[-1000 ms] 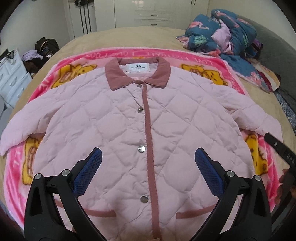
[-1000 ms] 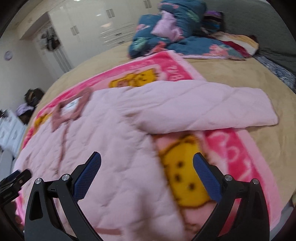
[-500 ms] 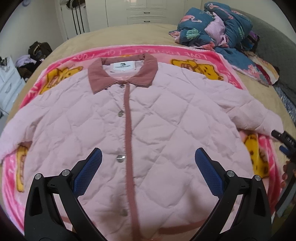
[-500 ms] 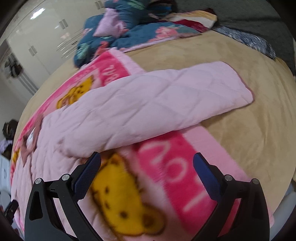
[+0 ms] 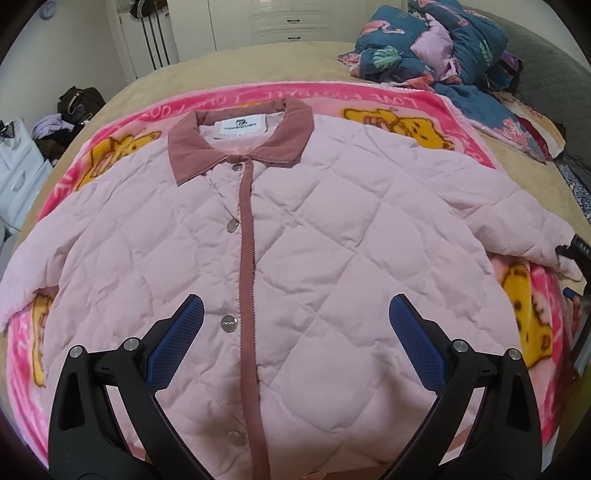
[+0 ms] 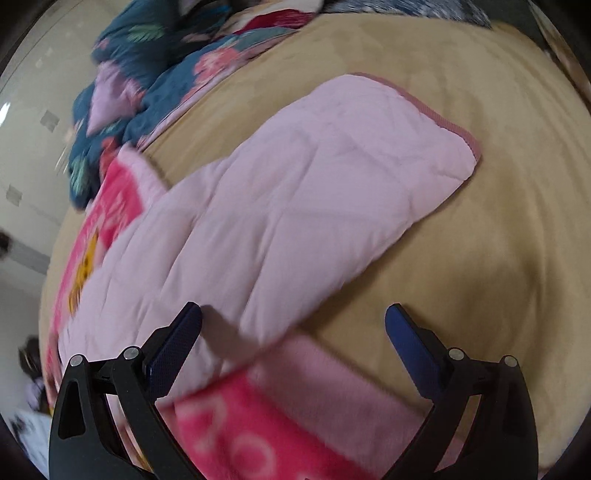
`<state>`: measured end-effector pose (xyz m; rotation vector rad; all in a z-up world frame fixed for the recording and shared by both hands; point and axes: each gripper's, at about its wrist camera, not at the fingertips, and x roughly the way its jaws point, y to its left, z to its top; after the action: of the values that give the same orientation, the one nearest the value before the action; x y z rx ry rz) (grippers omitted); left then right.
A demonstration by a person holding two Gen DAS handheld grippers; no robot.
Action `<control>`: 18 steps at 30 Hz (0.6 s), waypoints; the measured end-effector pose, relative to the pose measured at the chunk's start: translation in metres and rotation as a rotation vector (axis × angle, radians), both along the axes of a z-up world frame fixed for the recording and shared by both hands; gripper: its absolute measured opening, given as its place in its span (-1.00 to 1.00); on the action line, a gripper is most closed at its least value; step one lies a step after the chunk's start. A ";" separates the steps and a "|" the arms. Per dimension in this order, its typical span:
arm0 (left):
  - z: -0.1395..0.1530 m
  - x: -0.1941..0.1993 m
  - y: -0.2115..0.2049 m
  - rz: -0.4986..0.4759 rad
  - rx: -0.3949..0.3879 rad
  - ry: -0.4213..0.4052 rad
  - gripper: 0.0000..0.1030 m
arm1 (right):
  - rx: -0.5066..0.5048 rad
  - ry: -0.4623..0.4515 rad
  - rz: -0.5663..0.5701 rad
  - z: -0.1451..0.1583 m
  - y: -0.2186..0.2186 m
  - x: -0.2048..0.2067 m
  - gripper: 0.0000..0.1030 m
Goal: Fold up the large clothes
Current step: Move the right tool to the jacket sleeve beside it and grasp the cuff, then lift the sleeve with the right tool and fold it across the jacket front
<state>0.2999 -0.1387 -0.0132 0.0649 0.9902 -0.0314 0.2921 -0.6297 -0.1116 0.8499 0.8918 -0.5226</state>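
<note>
A pale pink quilted jacket (image 5: pixel 325 258) with a dusty-rose collar (image 5: pixel 240 140) and snap buttons lies flat, front up, on a pink cartoon blanket (image 5: pixel 369 99). My left gripper (image 5: pixel 295 310) is open and empty, hovering over the jacket's lower front. My right gripper (image 6: pixel 293 317) is open and empty, just short of the jacket's right sleeve (image 6: pixel 295 206), whose rose-trimmed cuff (image 6: pixel 458 129) lies on the tan bedcover. The right gripper also shows at the far right edge of the left wrist view (image 5: pixel 578 254).
The tan bed (image 6: pixel 498 258) carries a heap of blue flowered bedding (image 5: pixel 443 51) at the back right. White wardrobes (image 5: pixel 280 22) stand behind. A white drawer unit (image 5: pixel 14 162) and a dark bag (image 5: pixel 77 103) stand left of the bed.
My right gripper has swung right along the sleeve toward its cuff. My left gripper has shifted slightly, staying open over the jacket front.
</note>
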 end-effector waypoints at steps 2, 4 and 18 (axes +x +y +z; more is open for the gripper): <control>-0.002 0.002 0.003 0.006 0.004 0.005 0.83 | 0.036 -0.028 -0.038 -0.004 -0.012 0.003 0.92; -0.002 0.005 0.007 0.012 0.011 0.007 0.83 | 0.047 -0.065 -0.069 -0.005 -0.022 0.006 0.92; 0.024 0.022 0.066 0.095 -0.006 -0.040 0.83 | -0.005 -0.346 -0.043 0.056 -0.042 0.022 -0.58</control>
<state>0.3223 -0.0722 0.0111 0.0124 0.9521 0.0538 0.3141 -0.6716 -0.0557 0.9234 0.5566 -0.3987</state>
